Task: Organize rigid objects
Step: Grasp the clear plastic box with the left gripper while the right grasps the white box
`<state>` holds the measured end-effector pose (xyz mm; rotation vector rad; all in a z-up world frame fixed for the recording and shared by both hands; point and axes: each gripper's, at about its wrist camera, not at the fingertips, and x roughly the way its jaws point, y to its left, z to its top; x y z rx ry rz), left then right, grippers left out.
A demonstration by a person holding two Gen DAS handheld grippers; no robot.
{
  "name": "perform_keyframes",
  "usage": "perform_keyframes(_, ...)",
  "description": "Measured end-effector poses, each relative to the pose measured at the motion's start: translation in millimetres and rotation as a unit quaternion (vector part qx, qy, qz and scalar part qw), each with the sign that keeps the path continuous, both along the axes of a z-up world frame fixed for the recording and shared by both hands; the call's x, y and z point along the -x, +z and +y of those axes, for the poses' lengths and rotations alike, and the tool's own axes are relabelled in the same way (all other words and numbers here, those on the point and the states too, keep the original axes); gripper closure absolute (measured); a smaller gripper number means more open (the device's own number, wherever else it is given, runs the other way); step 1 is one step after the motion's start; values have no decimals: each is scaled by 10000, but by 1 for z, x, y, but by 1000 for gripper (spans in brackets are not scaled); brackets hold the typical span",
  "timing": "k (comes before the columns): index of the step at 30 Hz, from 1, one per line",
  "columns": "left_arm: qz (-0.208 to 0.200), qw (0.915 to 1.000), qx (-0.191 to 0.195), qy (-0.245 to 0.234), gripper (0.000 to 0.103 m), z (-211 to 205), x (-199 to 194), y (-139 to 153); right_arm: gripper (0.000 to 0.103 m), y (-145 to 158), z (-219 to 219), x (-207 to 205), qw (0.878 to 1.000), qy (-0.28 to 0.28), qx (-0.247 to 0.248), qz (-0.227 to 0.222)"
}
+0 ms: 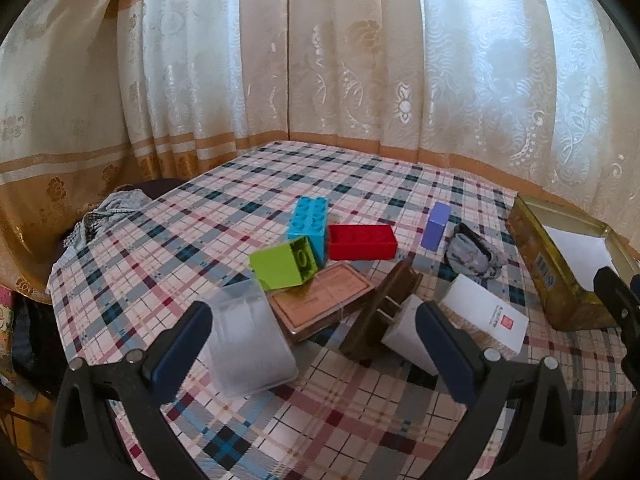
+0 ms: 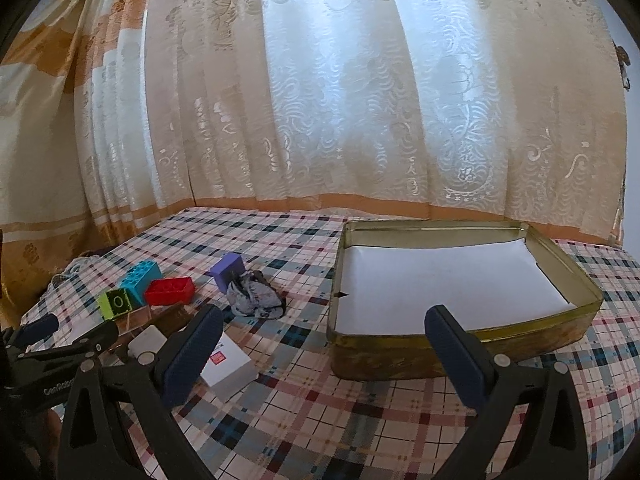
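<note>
Left wrist view: the left gripper (image 1: 312, 340) hangs released over a pile of hard plastic bricks, green (image 1: 282, 266), blue (image 1: 310, 224) and red (image 1: 362, 242), beside a frosted clear box (image 1: 250, 344). Nothing is picked yet; next it likely must straddle one piece. Right wrist view: the right gripper (image 2: 324, 352), also released and empty, faces the paper-lined metal tin (image 2: 400, 356), empty on the plaid cloth (image 2: 304, 412).

On the plaid-clothed table (image 1: 360, 420), a clear plastic box (image 1: 250, 344) lies nearest, at seven o'clock of a flat brown card box (image 1: 320, 300). A green toy brick (image 1: 282, 266) leans on that box, with a blue toy brick (image 1: 310, 224) behind it and a red toy brick (image 1: 362, 242) at two o'clock. The open gold tin (image 2: 460, 356) sits far right, at three o'clock.
</note>
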<state>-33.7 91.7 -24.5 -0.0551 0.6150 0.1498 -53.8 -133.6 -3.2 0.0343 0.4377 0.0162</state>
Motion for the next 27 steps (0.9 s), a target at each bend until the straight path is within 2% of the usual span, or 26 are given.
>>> perform_keyframes(5, 29, 10000, 42, 56, 0, 13, 4, -2, 1, -1, 3, 0, 9999, 127, -28, 59)
perform_keyframes(7, 63, 9999, 33, 117, 0, 22, 5, -4, 5, -1, 5, 0, 9997, 212, -18, 95)
perform_keyframes(10, 153, 9996, 96, 210, 0, 37, 6, -8, 19, -3, 10, -2, 9989, 421, 27, 217)
perform_keyframes(12, 206, 9993, 144, 263, 0, 44, 5, -10, 34, -5, 15, -3, 9977, 585, 43, 335)
perform_keyframes(13, 247, 9990, 190, 319, 0, 49, 3, -12, 36, -7, 18, -4, 9967, 701, 35, 418)
perform_keyframes(18, 457, 9972, 455, 376, 0, 61, -7, -19, 37, -13, 25, -10, 9920, 1063, -85, 679)
perform_keyframes(22, 765, 9927, 858, 366, 0, 71, -13, -29, 37, -20, 35, -17, 9856, 1345, -119, 1017)
perform_keyframes(27, 840, 9898, 992, 579, 2, 84, -15, -33, 37, -25, 36, -21, 9822, 1440, -201, 1190)
